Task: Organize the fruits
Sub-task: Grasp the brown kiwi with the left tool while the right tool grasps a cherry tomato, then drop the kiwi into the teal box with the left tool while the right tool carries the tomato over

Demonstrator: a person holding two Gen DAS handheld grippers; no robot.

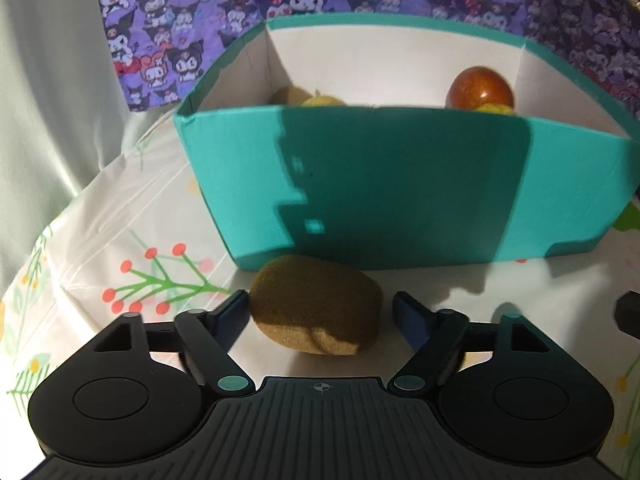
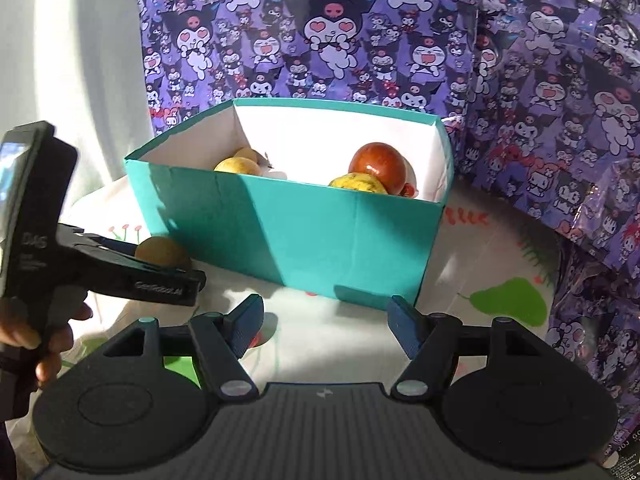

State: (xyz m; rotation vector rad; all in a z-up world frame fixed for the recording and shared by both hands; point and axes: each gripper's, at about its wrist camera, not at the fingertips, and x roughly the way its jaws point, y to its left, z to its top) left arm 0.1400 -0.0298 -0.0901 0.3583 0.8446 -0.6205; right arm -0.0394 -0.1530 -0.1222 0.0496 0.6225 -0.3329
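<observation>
A brown kiwi (image 1: 316, 308) lies on the tablecloth just in front of the teal box (image 1: 400, 192). My left gripper (image 1: 320, 312) is open with a finger on each side of the kiwi; the left finger looks close to touching it, the right stands apart. The box holds a red apple (image 1: 480, 90), yellow fruits and another kiwi at its left. In the right wrist view the left gripper (image 2: 132, 268) reaches to the kiwi (image 2: 162, 252) beside the box (image 2: 304, 232). My right gripper (image 2: 324, 320) is open and empty, in front of the box.
A white tablecloth (image 1: 120, 240) with printed plants covers the table. A purple cartoon-print sheet (image 2: 520, 80) hangs behind and to the right of the box. A pale curtain (image 1: 40, 80) is at the left.
</observation>
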